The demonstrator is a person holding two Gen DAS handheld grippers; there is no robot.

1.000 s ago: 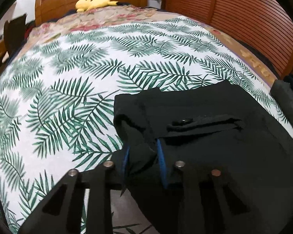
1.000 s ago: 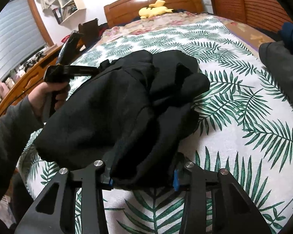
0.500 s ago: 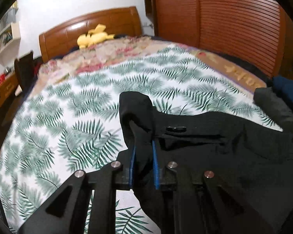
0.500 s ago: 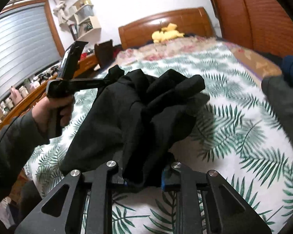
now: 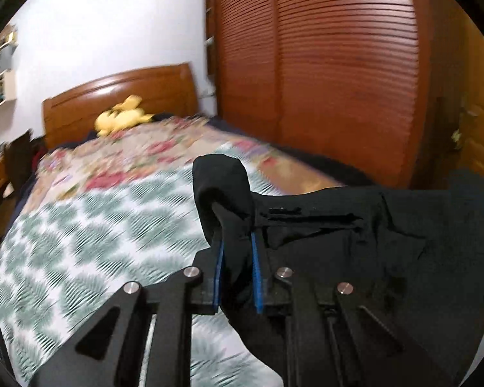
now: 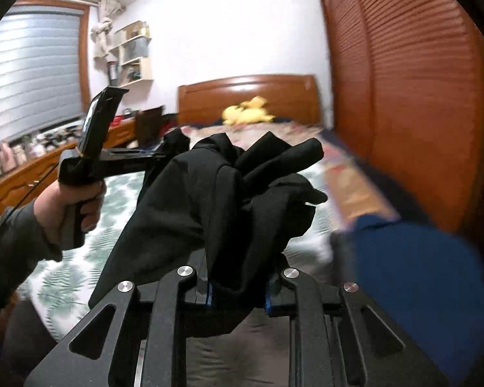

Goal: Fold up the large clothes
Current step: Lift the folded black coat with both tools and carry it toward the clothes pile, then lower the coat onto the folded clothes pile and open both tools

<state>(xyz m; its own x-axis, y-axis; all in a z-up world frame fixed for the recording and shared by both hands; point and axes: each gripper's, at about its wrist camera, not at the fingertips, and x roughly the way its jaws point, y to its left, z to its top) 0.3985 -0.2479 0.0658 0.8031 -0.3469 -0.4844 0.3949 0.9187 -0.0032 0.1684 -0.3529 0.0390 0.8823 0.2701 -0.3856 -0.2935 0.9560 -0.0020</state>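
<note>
The bed with the green palm-leaf sheet (image 5: 90, 242) fills the room below, and the black fabric garment (image 5: 355, 242) hangs raised above it, stretched between both tools. The left tool (image 5: 236, 258) has its blue-lined fingers nearly together, pinching a rolled corner of the cloth. The right tool (image 6: 238, 285) grips a thicker bunch, its fingers held a little wider by the wad. Only the right wrist view shows the person's left hand (image 6: 69, 209) on the other tool's handle, the grey window blind (image 6: 29, 74) and a blue cloth heap (image 6: 416, 277). Both views catch the yellow plush toy (image 5: 122, 119) by the wooden headboard (image 5: 119, 93).
</note>
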